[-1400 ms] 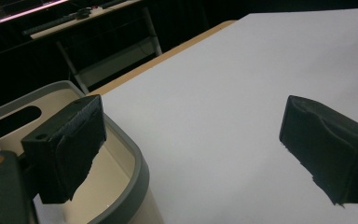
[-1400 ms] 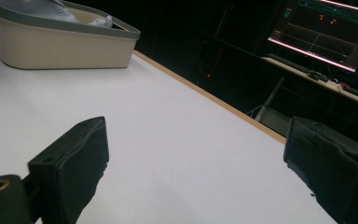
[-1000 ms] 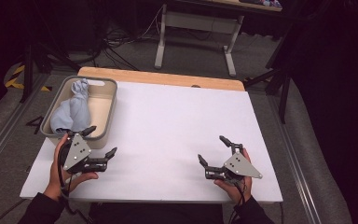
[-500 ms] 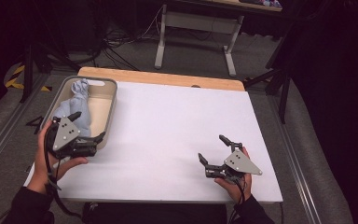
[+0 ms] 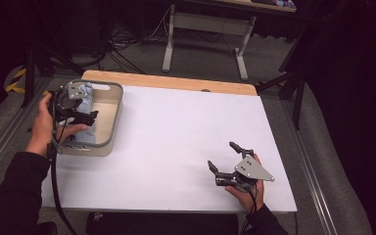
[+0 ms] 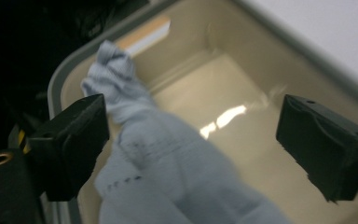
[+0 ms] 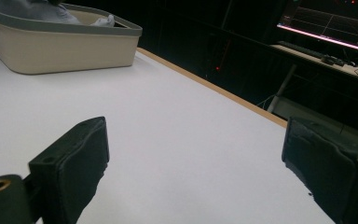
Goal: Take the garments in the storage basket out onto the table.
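Left gripper (image 5: 81,117) hangs over the beige plastic bin with grey rim (image 5: 111,132) at the counter's left edge, jaws spread wide, nothing clamped. The crumpled pale blue cloth (image 5: 81,98) lies inside the bin; in the high view the gripper and hand cover much of it, so its shape is hard to read there. Left gripper view shows more: the cloth (image 6: 168,168) sits between the parted jaws, twisted end toward the bin's far corner, lower part cut off at the frame bottom and blurred; whether either jaw touches it, cannot tell. Bin floor (image 6: 223,84) is bare and glossy beside it. White counter (image 5: 176,127) spans the middle. Right gripper (image 5: 227,161) rests near the front right edge, well apart from the bin, jaws wide apart and empty. Right gripper view shows the bin (image 7: 60,44) from the side, with just the cloth's top (image 7: 37,10) peeking over the rim.
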The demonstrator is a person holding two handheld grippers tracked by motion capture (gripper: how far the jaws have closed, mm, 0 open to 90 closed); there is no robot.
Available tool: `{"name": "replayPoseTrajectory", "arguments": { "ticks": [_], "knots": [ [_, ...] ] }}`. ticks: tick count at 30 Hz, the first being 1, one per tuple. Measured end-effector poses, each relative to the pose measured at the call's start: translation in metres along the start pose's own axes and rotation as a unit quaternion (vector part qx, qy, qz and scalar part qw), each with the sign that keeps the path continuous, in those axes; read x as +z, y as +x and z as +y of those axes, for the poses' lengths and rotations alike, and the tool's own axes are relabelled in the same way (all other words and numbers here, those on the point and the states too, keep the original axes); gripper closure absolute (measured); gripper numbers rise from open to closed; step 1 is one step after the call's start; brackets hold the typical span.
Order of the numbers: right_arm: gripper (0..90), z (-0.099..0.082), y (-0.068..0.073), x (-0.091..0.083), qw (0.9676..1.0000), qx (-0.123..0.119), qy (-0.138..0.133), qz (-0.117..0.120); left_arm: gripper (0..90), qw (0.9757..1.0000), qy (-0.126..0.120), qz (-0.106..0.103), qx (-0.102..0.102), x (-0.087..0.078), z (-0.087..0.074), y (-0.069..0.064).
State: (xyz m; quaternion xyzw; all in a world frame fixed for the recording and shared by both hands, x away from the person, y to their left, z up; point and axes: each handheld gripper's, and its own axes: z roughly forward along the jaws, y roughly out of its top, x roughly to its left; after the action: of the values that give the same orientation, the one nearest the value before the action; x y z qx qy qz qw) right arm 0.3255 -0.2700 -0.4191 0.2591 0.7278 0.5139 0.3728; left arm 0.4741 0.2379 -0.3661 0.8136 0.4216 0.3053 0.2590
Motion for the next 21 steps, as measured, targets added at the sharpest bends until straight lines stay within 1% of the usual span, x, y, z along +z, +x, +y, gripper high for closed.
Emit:
{"name": "replayPoseTrajectory", "arguments": {
  "ticks": [1,2,4,5,6,7,8,9,10,11,12,14,15,16,17,19,21],
  "knots": [
    [7.9,0.0,0.0,0.0,1.0,0.001,0.0,0.001,11.5,0.9998,0.016,0.0,-0.009,0.007,0.002,0.005],
    [7.9,0.0,0.0,0.001,1.0,0.0,0.002,0.001,11.5,0.9996,0.024,0.003,-0.011,0.01,0.003,0.008],
    [7.9,-0.001,0.0,0.001,1.0,0.001,0.006,0.006,11.5,0.9985,0.049,0.003,-0.024,0.02,0.004,0.014],
    [7.9,-0.001,-0.001,0.002,1.0,0.002,0.007,0.006,11.2,0.9973,0.07,0.0,-0.022,0.026,0.005,0.015],
    [7.9,-0.001,-0.001,0.002,0.9999,0.002,0.008,0.008,10.6,0.9961,0.087,0.005,-0.013,0.031,0.005,0.015],
    [8.0,-0.002,-0.001,0.003,0.9999,0.003,0.008,0.01,10.6,0.9933,0.115,0.012,-0.004,0.039,0.005,0.015],
    [7.9,-0.002,0.0,0.004,0.9998,0.006,0.011,0.014,10.6,0.992,0.126,0.01,-0.002,0.042,0.005,0.015],
    [7.9,-0.002,0.0,0.004,0.9998,0.005,0.012,0.014,10.6,0.9902,0.139,0.009,-0.002,0.047,0.005,0.015],
    [7.9,-0.002,0.0,0.005,0.9997,0.005,0.014,0.018,10.9,0.9902,0.139,0.009,-0.002,0.047,0.005,0.015],
    [7.9,-0.003,0.0,0.005,0.9997,0.007,0.014,0.02,11.0,0.9853,0.17,0.016,-0.001,0.056,0.003,0.016],
    [7.9,-0.003,0.0,0.006,0.9996,0.009,0.015,0.022,11.0,0.9834,0.181,0.008,-0.009,0.06,0.002,0.017],
    [7.9,-0.003,0.0,0.006,0.9996,0.011,0.016,0.022,10.9,0.9809,0.194,0.008,-0.017,0.065,0.0,0.018],
    [7.9,-0.003,-0.001,0.006,0.9995,0.012,0.015,0.023,10.6,0.9798,0.199,0.005,-0.025,0.067,-0.001,0.019],
    [8.0,-0.003,-0.001,0.006,0.9995,0.014,0.016,0.024,11.3,0.9787,0.204,0.003,-0.028,0.068,-0.001,0.02],
    [8.0,-0.004,-0.001,0.006,0.9994,0.016,0.017,0.026,12.0,0.9755,0.218,0.001,-0.025,0.071,-0.002,0.02],
    [8.0,-0.005,-0.001,0.008,0.999,0.021,0.021,0.033,13.3,0.9732,0.228,-0.008,-0.03,0.073,-0.002,0.022],
    [8.1,-0.005,0.0,0.009,0.9988,0.024,0.022,0.037,17.3,0.9706,0.238,-0.014,-0.033,0.076,-0.003,0.022]
  ]
}}
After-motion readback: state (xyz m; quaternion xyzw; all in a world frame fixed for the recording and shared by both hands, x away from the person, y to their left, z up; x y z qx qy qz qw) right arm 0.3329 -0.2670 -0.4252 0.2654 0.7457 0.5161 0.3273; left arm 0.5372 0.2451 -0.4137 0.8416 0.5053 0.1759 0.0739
